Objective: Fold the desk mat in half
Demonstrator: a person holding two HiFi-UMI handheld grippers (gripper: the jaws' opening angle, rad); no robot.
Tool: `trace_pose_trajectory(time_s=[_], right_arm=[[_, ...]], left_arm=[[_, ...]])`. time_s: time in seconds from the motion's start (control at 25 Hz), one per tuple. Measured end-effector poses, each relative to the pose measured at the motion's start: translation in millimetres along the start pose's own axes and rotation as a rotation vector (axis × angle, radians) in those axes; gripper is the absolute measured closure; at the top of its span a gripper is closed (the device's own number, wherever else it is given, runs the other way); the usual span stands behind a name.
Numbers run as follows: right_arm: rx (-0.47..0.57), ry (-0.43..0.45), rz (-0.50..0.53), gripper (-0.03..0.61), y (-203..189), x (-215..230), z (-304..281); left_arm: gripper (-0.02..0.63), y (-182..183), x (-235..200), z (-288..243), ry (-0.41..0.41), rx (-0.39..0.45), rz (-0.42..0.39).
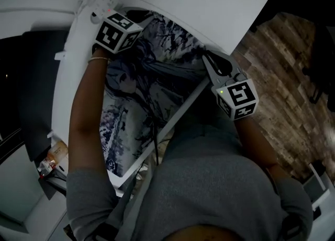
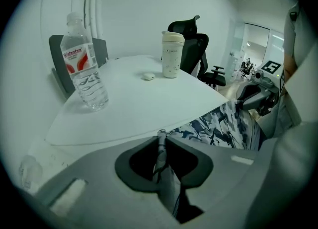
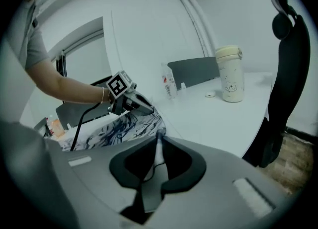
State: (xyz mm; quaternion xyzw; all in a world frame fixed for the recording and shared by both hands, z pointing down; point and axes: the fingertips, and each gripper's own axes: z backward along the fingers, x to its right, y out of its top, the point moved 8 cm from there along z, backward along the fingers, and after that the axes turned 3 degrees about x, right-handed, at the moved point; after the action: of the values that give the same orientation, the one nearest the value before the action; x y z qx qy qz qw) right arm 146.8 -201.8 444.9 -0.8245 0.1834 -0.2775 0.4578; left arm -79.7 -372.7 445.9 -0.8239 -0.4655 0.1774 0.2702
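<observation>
Lying spread on the white table near the person's body, the printed desk mat is pinched along its far side. The left gripper is clamped on one corner's edge and the right gripper on the other. Farther across the table stand a water bottle, a lidded cup and a small white object, all apart from the mat. A black office chair stands beside the table.
</observation>
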Motion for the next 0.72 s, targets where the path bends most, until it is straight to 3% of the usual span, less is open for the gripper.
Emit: trace_pose_trajectory(time_s=[0.16,0.52,0.72], right_arm=[[0.05,-0.008,-0.014,0.538,10.6,-1.3,9.2],[0.145,-0.045,0.03,0.537,38.7,-12.6,24.9],[0.193,-0.079,0.096,0.537,39.2,-55.7,31.2]], left_arm=[[0.566,14.5,0.3,19.2,0.019,0.047,0.028],[0.565,35.6,6.9,58.2,0.094,0.102,-0.026],[0.564,16.0,19.1,93.6,0.143,0.153,-0.069]])
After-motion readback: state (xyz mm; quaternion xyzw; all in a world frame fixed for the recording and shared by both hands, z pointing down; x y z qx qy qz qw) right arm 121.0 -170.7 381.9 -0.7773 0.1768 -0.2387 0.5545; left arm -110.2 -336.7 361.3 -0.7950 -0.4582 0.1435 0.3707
